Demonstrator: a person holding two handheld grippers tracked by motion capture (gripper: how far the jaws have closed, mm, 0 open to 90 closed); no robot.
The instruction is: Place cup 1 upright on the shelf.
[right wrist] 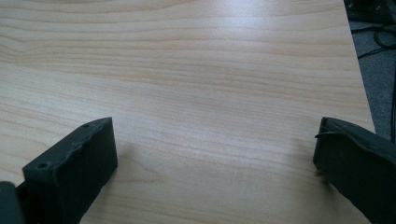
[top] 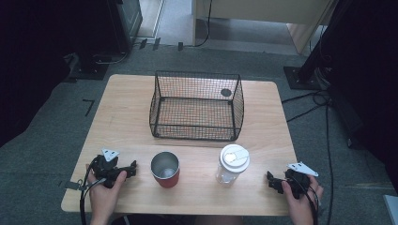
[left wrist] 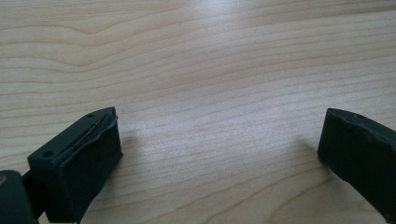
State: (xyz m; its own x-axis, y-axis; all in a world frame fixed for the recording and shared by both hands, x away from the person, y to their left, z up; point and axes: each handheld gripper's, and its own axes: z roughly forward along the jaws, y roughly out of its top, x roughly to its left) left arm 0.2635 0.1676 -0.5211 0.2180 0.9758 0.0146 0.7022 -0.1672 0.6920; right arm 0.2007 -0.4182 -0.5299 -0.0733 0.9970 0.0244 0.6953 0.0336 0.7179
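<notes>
I hold the left gripper [top: 133, 168] on the tabletop [top: 122, 117], jaws spread with nothing between, just beside the red cup [top: 165, 169]. The right gripper [top: 272, 180], equally wide and empty, rests near the white-lidded bottle [top: 232, 164].

No readable text, label, brand or number anywhere.
</notes>
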